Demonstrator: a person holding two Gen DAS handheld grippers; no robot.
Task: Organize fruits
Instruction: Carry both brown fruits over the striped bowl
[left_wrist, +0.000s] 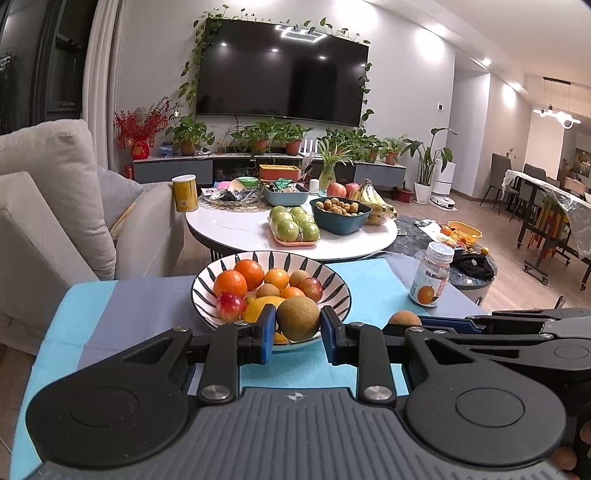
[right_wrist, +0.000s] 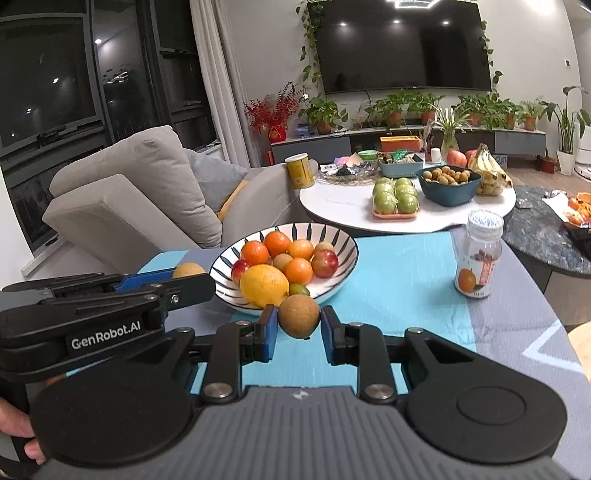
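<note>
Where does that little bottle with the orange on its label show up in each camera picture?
Left wrist view: the bottle stands right of the striped bowl.
Right wrist view: the bottle again stands right of the bowl.
Shared landmark: the wall television.

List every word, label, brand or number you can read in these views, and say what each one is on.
"GenRobot.AI": white lettering on the side of the left gripper, seen from the right wrist view.
Bottle label: an orange picture and print, too small and blurred to read.
Yellow can: print too blurred to read.
Nothing else is legible.
</note>
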